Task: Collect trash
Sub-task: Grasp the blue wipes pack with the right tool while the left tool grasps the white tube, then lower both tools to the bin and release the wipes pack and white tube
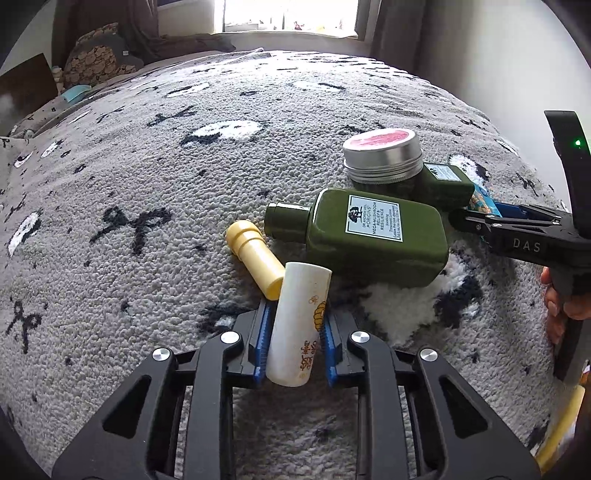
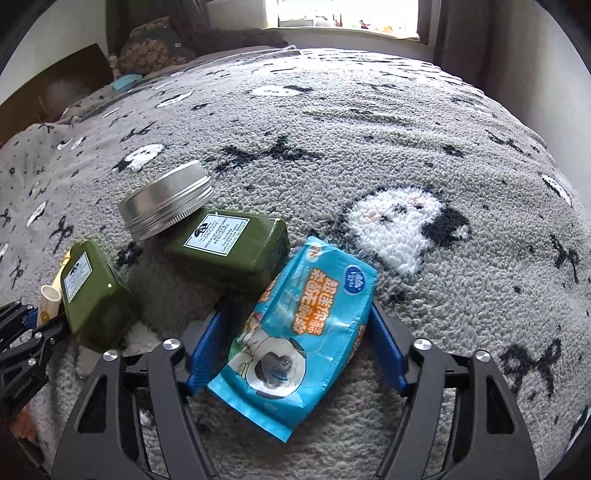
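My left gripper [image 1: 293, 328] is shut on a cream tube [image 1: 297, 325] with a beehive print, just above the grey patterned blanket [image 1: 147, 184]. A yellow cap piece [image 1: 255, 254] lies touching the tube's far end. A green bottle [image 1: 369, 236] lies beyond it, a second green bottle [image 2: 232, 247] behind that, with a silver tin [image 1: 384, 155] resting on it. My right gripper [image 2: 299, 325] stands around a blue wipes pack [image 2: 299, 332]; its blue pads [image 2: 201, 350] touch or nearly touch the pack's sides. The right gripper also shows in the left wrist view [image 1: 480, 221].
The blanket covers a bed. Pillows [image 1: 96, 59] and a dark board [image 1: 26, 88] lie at the far left, a window [image 1: 288, 14] with curtains at the far end, a white wall [image 1: 498, 55] to the right.
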A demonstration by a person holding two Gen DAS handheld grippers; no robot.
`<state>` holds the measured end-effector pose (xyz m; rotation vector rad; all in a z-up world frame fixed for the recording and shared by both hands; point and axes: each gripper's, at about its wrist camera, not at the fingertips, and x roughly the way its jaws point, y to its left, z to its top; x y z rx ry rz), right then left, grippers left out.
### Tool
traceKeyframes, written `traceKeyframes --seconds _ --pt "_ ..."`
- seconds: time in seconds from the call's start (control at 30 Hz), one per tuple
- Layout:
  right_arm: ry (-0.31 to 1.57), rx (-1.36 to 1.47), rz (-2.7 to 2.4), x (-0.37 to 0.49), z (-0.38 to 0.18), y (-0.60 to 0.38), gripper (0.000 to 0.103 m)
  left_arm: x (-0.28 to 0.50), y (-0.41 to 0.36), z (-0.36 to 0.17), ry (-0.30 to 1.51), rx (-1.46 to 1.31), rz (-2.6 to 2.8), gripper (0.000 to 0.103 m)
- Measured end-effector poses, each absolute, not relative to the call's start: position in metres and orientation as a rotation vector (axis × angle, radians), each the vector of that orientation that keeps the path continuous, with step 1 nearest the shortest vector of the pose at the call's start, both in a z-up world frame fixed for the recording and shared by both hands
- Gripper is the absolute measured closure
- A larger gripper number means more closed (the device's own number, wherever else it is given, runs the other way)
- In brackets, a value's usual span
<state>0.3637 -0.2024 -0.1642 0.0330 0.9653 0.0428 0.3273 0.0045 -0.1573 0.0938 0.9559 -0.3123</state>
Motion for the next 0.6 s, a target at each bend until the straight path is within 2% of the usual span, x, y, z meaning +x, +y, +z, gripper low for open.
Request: traceKeyframes --seconds 0.1,0.17,0.37,0.6 --pt "0.961 0.012 0.059 0.356 -0.162 -0.204 0.048 0.319 0.003 -0.156 0.951 0.108 -0.311 0.085" --pt "0.960 0.008 0.065 0.349 -0.160 -0.206 0.059 0.313 0.004 -0.154 0.948 0.106 -0.312 0.085" --pt "0.957 -0.023 0.089 0.311 -0.153 -0.206 0.064 0.280 0.007 -0.147 0.950 0.109 -0.331 0.085" --pt "0.930 -0.010 0.116 0.241 -0.143 -0.210 0.065 0.220 0.003 -0.139 0.937 0.087 -0.356 0.085"
